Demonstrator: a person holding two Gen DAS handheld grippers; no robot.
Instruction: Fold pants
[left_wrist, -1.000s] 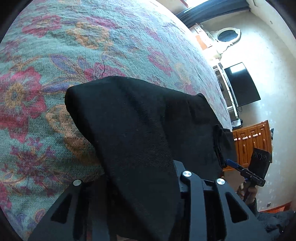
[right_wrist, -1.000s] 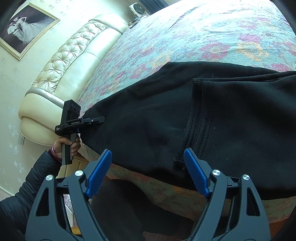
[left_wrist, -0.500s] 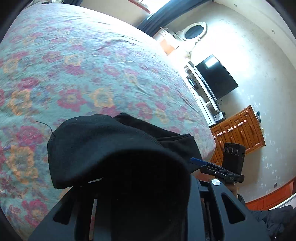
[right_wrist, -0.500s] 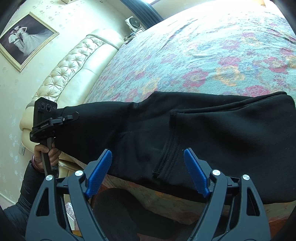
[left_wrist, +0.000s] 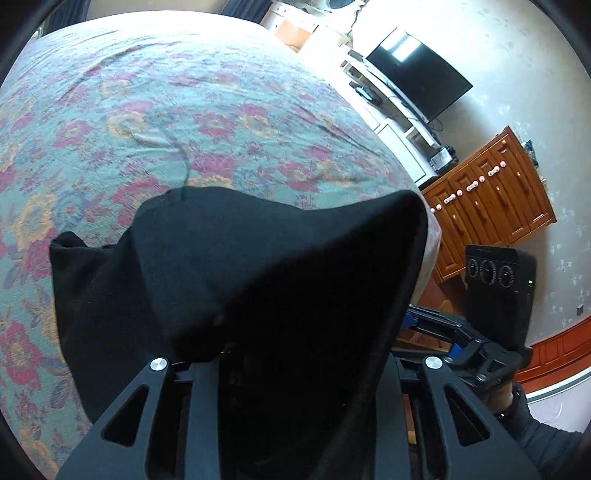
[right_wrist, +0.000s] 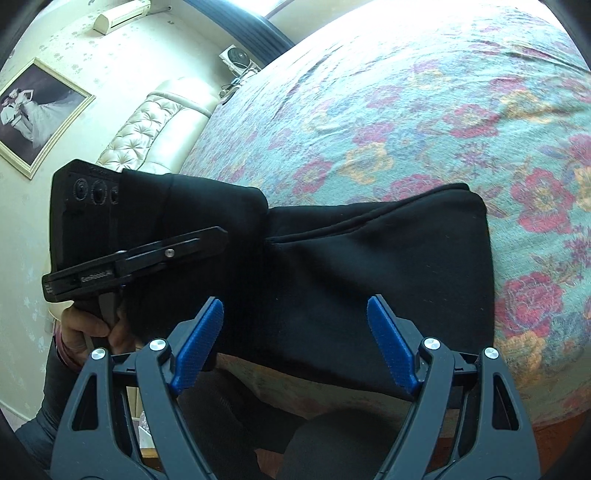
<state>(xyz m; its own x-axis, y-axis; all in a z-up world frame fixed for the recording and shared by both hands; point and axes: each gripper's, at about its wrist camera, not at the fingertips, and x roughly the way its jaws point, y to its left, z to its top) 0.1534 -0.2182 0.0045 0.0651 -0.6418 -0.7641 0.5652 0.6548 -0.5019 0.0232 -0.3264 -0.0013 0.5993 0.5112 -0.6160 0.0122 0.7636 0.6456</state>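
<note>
Black pants (right_wrist: 369, 273) lie on the near edge of the flowered bedspread (right_wrist: 424, 110). My left gripper (right_wrist: 207, 240) is shut on one end of the pants and holds it lifted above the rest. In the left wrist view the cloth (left_wrist: 280, 280) drapes over the fingers and hides them. My right gripper (right_wrist: 295, 347) is open and empty, its blue pads (right_wrist: 199, 343) just in front of the pants' near edge. It also shows in the left wrist view (left_wrist: 424, 325), low at the right.
A padded cream headboard (right_wrist: 147, 136) and a framed picture (right_wrist: 33, 110) stand at the left. A television (left_wrist: 417, 74) and a wooden dresser (left_wrist: 491, 206) stand beyond the bed's right edge. The bedspread (left_wrist: 184, 110) stretches far ahead.
My left gripper has carried its end of the pants up and over toward the right gripper, so the pants are now doubled and shorter. The right gripper stays open near the bed's edge.
</note>
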